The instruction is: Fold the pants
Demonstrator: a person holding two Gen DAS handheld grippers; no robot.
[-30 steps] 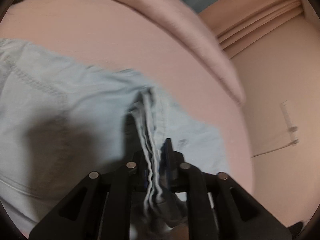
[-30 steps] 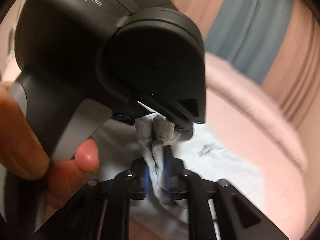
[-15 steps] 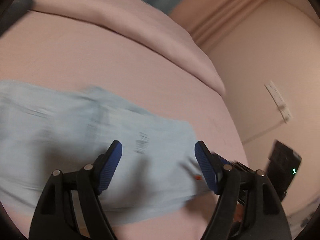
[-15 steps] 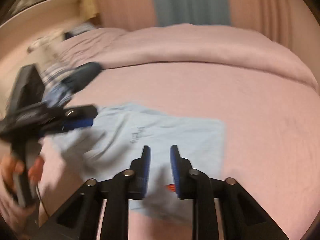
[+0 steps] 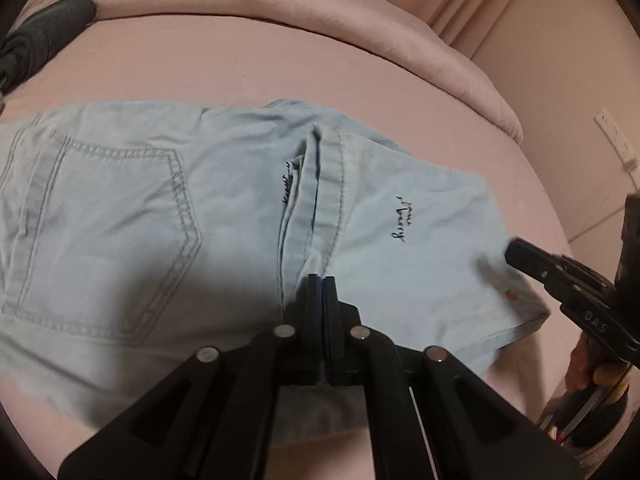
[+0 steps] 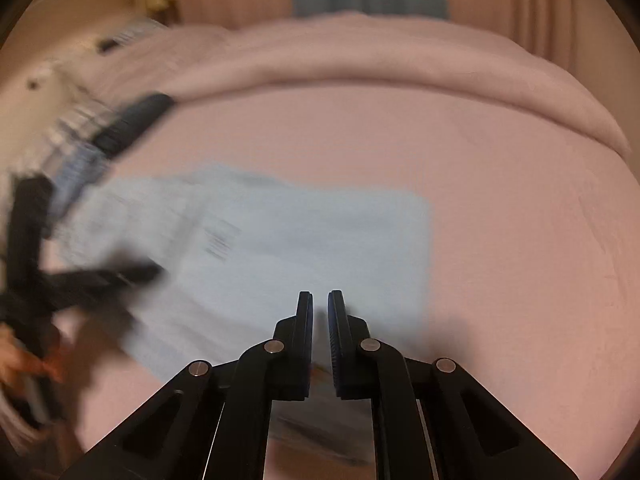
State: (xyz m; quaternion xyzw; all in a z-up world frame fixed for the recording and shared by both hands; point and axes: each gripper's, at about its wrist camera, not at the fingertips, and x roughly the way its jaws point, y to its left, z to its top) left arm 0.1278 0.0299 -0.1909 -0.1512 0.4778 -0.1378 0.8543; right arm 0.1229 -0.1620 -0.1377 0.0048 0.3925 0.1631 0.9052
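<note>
The wide pink bed (image 5: 280,68) fills both views, its rolled pink duvet (image 5: 360,12) banked along the far side, and lying flat across the middle of it is the pair of pale blue denim pants (image 5: 224,208), already doubled over on itself. In the left wrist view the long axis runs side to side: the stitched back pocket (image 5: 120,232) sits out to the left, the free end with the small black script (image 5: 402,220) reaches to the right, and a raised ridge of hems (image 5: 320,200) runs straight away from the camera through the middle. The left gripper (image 5: 319,280) sits right at the near end of that ridge, its fingers (image 5: 310,300) drawn fully together; cloth bunches at their tips, though whether any is truly pinched is hard to say. Over at the right-hand corner the right gripper (image 5: 516,250) comes in from the side, its tip at the cloth's edge near a small red mark (image 5: 511,296). From its own blurred view, the right gripper (image 6: 319,300) shows fingers (image 6: 340,320) closing, a narrow gap between them and nothing seen in it, the pants (image 6: 320,240) spread just ahead and to the left. The judgement here: the next fold has to go along that long axis, so the right hand is the nearer one to the free end, while the left is the one placed to anchor the middle ridge.
</note>
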